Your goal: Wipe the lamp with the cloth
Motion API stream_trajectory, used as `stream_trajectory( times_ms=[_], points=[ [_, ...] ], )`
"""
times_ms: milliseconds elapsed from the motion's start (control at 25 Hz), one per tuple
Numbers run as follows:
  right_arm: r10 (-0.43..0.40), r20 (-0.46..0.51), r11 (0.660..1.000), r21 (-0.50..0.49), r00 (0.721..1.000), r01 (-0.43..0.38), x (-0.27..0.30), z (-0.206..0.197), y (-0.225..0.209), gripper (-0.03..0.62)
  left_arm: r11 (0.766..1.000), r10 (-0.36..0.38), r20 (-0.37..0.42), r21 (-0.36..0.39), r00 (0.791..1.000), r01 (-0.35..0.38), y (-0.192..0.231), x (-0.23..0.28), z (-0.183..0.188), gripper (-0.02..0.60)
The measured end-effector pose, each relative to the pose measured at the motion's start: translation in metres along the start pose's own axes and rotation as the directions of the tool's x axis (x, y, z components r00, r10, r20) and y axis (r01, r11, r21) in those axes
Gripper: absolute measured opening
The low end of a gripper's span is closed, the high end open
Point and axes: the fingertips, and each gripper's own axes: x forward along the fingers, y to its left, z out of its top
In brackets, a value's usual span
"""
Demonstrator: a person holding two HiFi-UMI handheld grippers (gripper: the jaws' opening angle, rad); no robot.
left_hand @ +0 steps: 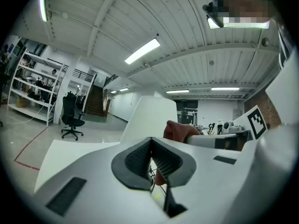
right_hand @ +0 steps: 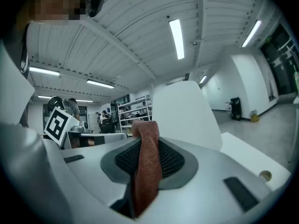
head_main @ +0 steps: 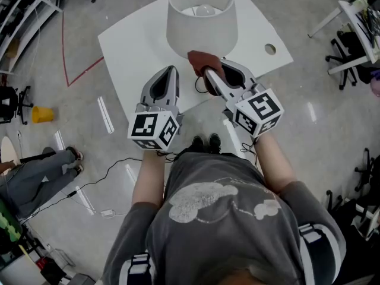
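Head view, looking down: the white lamp (head_main: 202, 25) stands on the white desk (head_main: 130, 46), and its open-topped shade encloses a single pale bulb (head_main: 205, 9). My right gripper (head_main: 205, 71) has its fingers clenched on the rust-brown cloth (head_main: 200, 60), a strip of which runs up between the dark pads in the right gripper view (right_hand: 147, 167). The cloth sits at the near lower edge of the shade; whether they touch cannot be told. My left gripper (head_main: 172, 70) is just beside the right one, its fingers pressed together with nothing between them, pointing at the shade (left_hand: 149, 118). A round hole (head_main: 270, 48) pierces the desk's right corner. A yellow cup (head_main: 41, 114) lies on the floor well to the left, its contents not discernible.
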Motion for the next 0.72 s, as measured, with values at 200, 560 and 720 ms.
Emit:
stream_trajectory(
  times_ms=[200, 560, 720],
  points=[
    [-0.046, 0.061, 0.998, -0.039, 0.997, 0.049, -0.003, 0.04, -0.002, 0.086, 0.998, -0.062, 0.078, 0.03, 0.995, 0.06, -0.006, 0.004, 0.047, 0.008],
    [-0.066, 0.14, 0.991, -0.105, 0.988, 0.081, -0.015, 0.096, -0.029, 0.086, 0.991, -0.125, 0.152, 0.065, 0.98, 0.116, -0.024, 0.014, 0.092, 0.008],
    [-0.017, 0.15, 0.995, -0.097, 0.989, 0.032, -0.023, 0.098, -0.057, 0.086, 0.993, -0.088, 0.153, 0.085, 0.984, 0.076, -0.039, 0.03, 0.086, 0.008]
  ],
)
